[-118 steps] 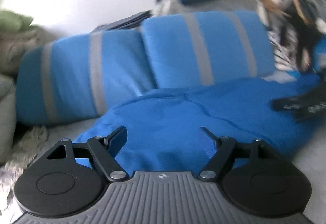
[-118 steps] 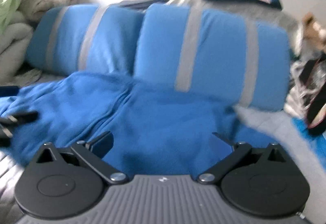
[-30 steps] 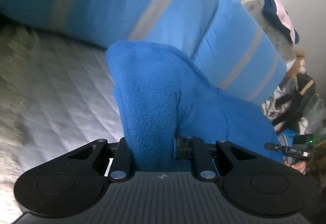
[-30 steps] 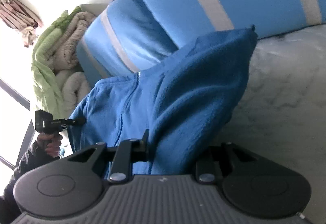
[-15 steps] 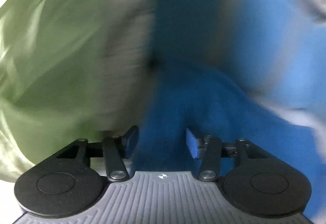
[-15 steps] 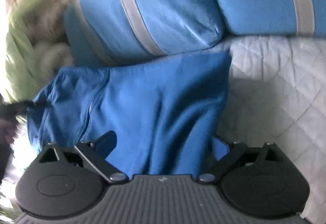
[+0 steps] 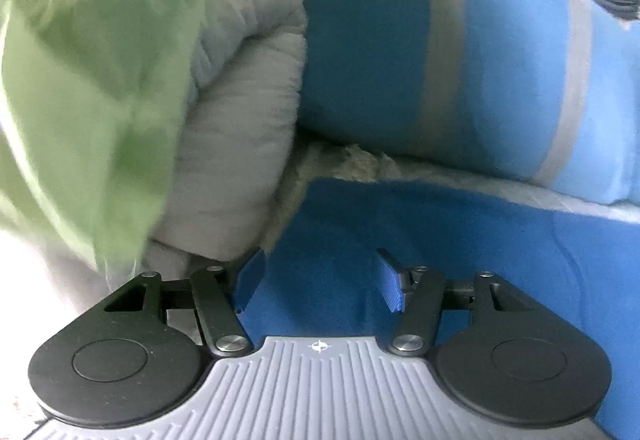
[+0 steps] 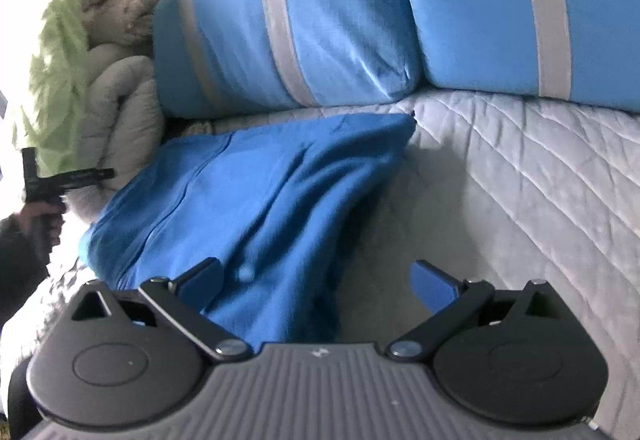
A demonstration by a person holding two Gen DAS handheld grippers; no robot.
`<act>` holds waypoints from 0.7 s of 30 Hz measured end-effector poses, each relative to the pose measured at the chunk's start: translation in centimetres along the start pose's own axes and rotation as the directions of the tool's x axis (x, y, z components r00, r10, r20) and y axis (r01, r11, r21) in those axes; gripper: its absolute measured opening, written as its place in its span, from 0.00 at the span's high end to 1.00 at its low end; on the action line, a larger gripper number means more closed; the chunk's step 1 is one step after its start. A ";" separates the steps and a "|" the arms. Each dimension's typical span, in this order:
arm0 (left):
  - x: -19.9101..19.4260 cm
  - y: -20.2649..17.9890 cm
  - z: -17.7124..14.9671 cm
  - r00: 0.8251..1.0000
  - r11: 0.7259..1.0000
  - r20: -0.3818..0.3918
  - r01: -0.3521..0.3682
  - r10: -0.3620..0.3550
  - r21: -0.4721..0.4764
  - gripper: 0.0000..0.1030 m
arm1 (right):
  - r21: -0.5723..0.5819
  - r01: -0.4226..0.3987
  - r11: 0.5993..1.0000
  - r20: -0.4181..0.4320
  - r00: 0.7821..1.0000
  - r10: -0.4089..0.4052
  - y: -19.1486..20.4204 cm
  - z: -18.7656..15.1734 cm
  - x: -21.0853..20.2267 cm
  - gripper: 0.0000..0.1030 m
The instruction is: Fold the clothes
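Fleece (image 8: 256, 207) lies on the bed (image 8: 520, 175), pillows (image 8: 304, 27) at 12 o'clock; both claws, left (image 7: 320, 280) and right (image 8: 316, 286), have just spread, pinching nothing.

You have the fleece garment (image 8: 256, 199) lying on the quilted bed cover (image 8: 520, 175) — two pillows (image 8: 288, 23) behind it, piled bedding (image 8: 100, 51) to its left.

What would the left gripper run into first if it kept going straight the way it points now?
Most likely the blue fleece garment lying right ahead of the left gripper, whose open jaws have just been opening over it with the fleece between them. Beyond it come the striped blue pillow and grey duvet; depth is unclear.
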State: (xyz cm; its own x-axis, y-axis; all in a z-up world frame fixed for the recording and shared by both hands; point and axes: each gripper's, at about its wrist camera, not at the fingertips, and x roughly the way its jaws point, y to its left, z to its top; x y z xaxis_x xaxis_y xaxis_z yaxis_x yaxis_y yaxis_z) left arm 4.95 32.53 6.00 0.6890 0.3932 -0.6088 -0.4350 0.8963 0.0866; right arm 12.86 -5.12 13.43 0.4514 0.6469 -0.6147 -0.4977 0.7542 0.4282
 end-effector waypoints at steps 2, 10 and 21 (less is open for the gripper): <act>0.4 -0.4 -2.1 0.999 1.000 0.028 0.022 -0.023 0.017 0.43 | -0.027 0.010 1.000 -0.007 1.000 -0.011 -0.7 -1.5 -0.6 0.00; 3.5 -1.0 -5.9 0.997 1.000 0.074 -0.009 0.007 0.023 0.39 | 0.016 0.055 0.998 -0.043 0.998 -0.054 -3.8 -6.4 0.0 0.00; -5.6 -2.5 -7.5 0.977 0.996 0.199 0.086 -0.080 -0.020 0.39 | 0.098 0.051 0.994 0.084 0.995 -0.059 -5.5 -8.2 -0.3 0.00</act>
State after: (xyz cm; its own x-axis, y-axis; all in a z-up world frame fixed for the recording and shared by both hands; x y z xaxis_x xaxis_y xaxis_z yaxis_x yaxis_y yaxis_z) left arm -2.14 26.54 3.30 0.8233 0.3530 -0.4445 -0.3859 0.9224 0.0178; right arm 9.40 -10.43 5.81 0.5407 0.6082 -0.5811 -0.3992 0.7936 0.4592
